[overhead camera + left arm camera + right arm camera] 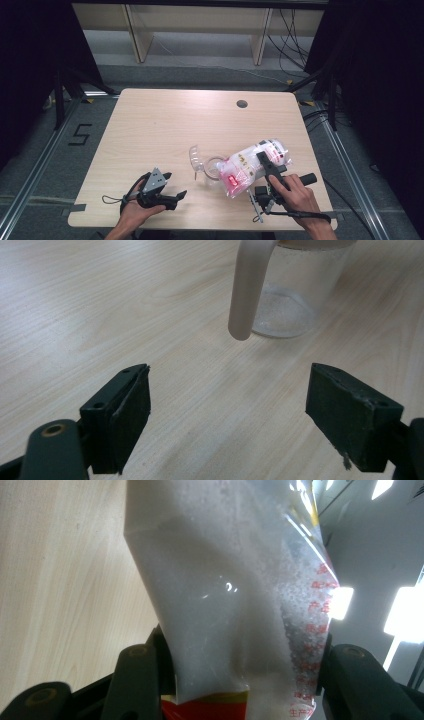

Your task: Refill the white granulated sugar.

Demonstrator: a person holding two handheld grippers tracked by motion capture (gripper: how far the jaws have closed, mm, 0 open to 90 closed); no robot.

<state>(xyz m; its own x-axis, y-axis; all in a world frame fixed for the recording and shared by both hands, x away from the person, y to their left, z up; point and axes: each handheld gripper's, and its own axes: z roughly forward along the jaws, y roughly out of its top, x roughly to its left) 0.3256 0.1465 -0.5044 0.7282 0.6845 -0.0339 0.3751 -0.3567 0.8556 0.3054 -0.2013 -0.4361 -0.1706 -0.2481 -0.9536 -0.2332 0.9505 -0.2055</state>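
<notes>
High view: pale wooden table [150, 130], dark round cable hole [242, 104] near far edge. Toward near right, clear plastic bag of white powder with red print [245, 167], tilted, lower red-labelled end near front edge, upper end angled away to right. Just left of bag, clear plastic jug with curved pale handle [212, 167], standing on tabletop, bag's lower end touching or overlapping its rim; contact hard to tell. Beside jug on left, clear curved plastic piece [194, 157], lying flat.

Right gripper [267, 167], held in right hand [295, 195] at near right corner, black jaws clamped on bag, one at each side, roughly half closed around its bulk. Right gripper view: bag [225, 590] between both jaws, rising upward and pinched in at waist, white grains inside, red characters down right seam, red and yellow band at bottom.

Left gripper [176, 187], held in left hand [135, 207] at near left, well apart from jug, grey three-cornered plate on top. Left gripper view: jaws spread wide, nothing between them but bare wood [100, 305]; jug [295, 285] ahead, upright, handle [247, 290] turned toward camera, thin layer of white grains on its bottom.
</notes>
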